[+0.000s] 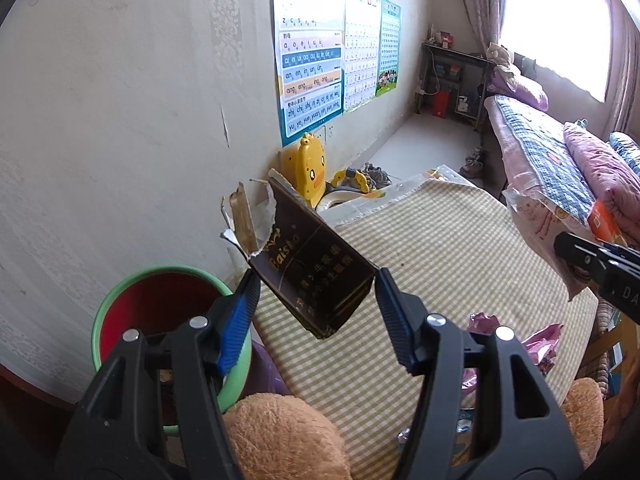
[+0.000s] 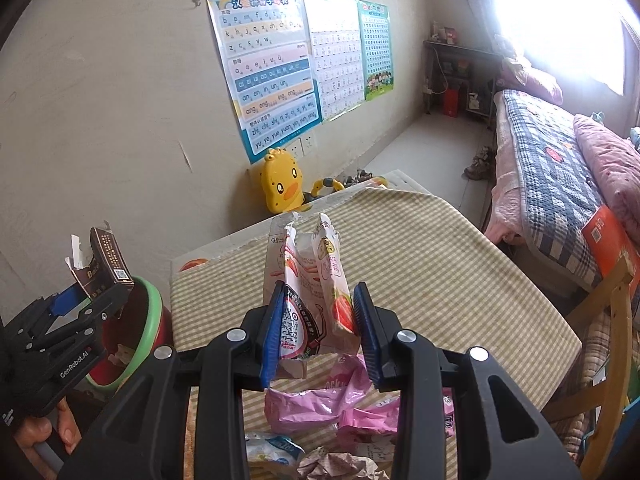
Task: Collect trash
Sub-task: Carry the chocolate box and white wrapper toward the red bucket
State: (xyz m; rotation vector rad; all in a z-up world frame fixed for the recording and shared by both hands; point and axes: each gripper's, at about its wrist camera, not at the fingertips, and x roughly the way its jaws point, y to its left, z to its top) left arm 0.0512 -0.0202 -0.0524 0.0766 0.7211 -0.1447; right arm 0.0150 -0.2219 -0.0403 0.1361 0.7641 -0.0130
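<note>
Holding trash up, both grippers are busy beside the round red bin with a green rim (image 1: 160,312). Just right of the bin, the left gripper (image 1: 316,300) squeezes a torn dark brown cardboard box (image 1: 316,276), jaws half open. Further right, the right gripper (image 2: 318,320) pinches a torn strawberry snack box (image 2: 312,292), jaws narrow. Pink crinkly plastic wrappers (image 2: 320,408) lie further right of the bin, waiting.

Black hand-held gripper (image 1: 316,280), blue pads (image 1: 240,316)
</note>
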